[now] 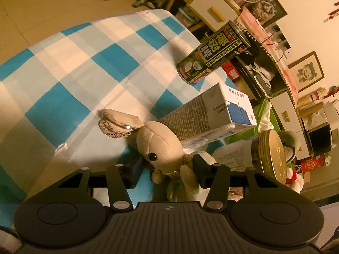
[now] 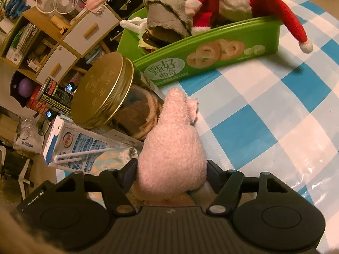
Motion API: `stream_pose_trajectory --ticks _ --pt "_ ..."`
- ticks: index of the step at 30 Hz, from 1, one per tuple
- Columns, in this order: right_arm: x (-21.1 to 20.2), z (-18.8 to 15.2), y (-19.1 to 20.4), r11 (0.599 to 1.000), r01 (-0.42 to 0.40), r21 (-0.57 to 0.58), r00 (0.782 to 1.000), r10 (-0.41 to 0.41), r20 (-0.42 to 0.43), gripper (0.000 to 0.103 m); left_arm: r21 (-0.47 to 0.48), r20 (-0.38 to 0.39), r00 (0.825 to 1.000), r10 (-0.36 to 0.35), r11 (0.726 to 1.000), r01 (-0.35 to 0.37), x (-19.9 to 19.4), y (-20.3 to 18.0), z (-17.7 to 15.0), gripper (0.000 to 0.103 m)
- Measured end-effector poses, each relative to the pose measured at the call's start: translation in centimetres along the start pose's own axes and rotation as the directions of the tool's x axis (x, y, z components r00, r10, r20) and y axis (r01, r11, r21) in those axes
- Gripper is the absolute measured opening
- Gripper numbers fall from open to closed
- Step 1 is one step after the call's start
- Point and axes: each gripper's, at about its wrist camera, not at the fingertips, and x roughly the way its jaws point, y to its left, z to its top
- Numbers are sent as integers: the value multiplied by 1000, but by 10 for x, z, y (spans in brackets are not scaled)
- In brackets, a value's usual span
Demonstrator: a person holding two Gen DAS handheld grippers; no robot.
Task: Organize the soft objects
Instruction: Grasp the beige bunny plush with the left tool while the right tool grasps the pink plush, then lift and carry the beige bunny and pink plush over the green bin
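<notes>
Blue-and-white checked cloth (image 1: 89, 67) covers the table on which everything stands. In the left wrist view the left gripper (image 1: 167, 175) straddles a beige rabbit doll (image 1: 159, 146): its right finger presses against the doll's dressed body, while the left finger stands just beside the head with a gap, so I cannot tell whether the grip is firm. The doll's sequinned ear (image 1: 118, 122) lies out on the cloth. Just behind it rests a milk carton (image 1: 211, 114) on its side, grey panels of small print too fine to read; further back a dark can (image 1: 214, 55) bears large Chinese characters, apparently 椰树牌, with a coconut picture near its base. A gold-lidded jar (image 1: 271, 154) stands at the right. In the right wrist view the right gripper (image 2: 171, 175) is clamped on a pink fleecy plush (image 2: 173, 148), both fingers pressing into its sides near the table's edge. Beyond it sits a green tin (image 2: 211, 48) printed with ring cookies and the characters 甄好曲奇, a line of small English beneath not legible. Inside the tin lie a Santa doll (image 2: 228, 2), a grey plush (image 2: 165, 10) and a burger-shaped toy (image 2: 154, 38). The carton here shows a round red-and-green 伊利 logo and a straw taped on.
</notes>
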Motion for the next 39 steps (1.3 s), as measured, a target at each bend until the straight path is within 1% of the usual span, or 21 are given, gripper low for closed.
stream_pose_trajectory --ticks 3,5,9,10,11,14,16,22,24,27,28,29,30,31,32,34,36,38,39 --pt "-3 0 -1 1000 6 -4 1000 -6 4 32 -7 -7 1000 -9 1000 8 -2 4 3 44" --pt "-7 1 -3 1000 6 0 1000 -6 6 32 -5 -11 1000 -14 1000 14 -4 6 5 38" --pt "-15 5 -9 1000 8 8 1000 -8 18 32 25 -16 1000 -21 999 21 -8 10 12 35" --pt "-17 6 -11 1000 10 10 1000 -10 23 32 46 -14 1000 -18 999 19 -10 10 13 33" --pt "-19 7 -14 1000 11 13 1000 -11 26 32 69 -10 1000 -17 997 17 -12 9 14 24" --pt "-24 10 -21 1000 16 19 999 -16 34 32 136 -13 1000 -26 990 28 -19 10 17 23" --pt "-27 12 -26 1000 21 21 999 -21 37 32 164 -15 1000 -26 986 28 -22 12 18 23" --pt "-36 16 -42 999 36 22 998 -37 46 32 184 -49 998 -43 982 51 -29 21 22 21" --pt "-39 16 -47 999 41 21 998 -42 49 32 187 -68 996 -54 980 66 -30 23 23 22" --pt "-43 15 -53 999 49 19 997 -50 52 32 182 -71 996 -61 981 73 -28 26 22 26" --pt "-44 15 -55 999 51 19 997 -51 52 32 174 -66 996 -56 983 67 -28 27 22 30" --pt "-45 15 -56 999 51 19 997 -52 51 32 161 -61 997 -54 985 64 -26 27 22 42" --pt "-46 15 -57 998 52 20 997 -53 50 32 146 -55 997 -56 987 64 -25 28 22 47" --pt "-46 15 -58 998 52 20 997 -53 48 32 131 -46 998 -53 990 58 -25 28 22 58" --pt "-46 15 -58 999 51 19 998 -52 45 32 119 -34 998 -50 991 54 -24 28 23 64" --pt "-45 14 -58 999 50 17 998 -51 41 32 107 -2 999 -40 993 40 -22 28 23 65" --pt "-44 14 -57 999 48 16 998 -48 38 32 101 8 1000 -26 995 25 -18 26 24 61" --pt "-43 14 -55 999 46 12 998 -46 37 32 86 8 1000 -8 996 8 -13 27 25 53" --pt "-43 14 -54 999 45 11 998 -46 37 32 75 6 1000 -3 997 2 -10 28 25 52"
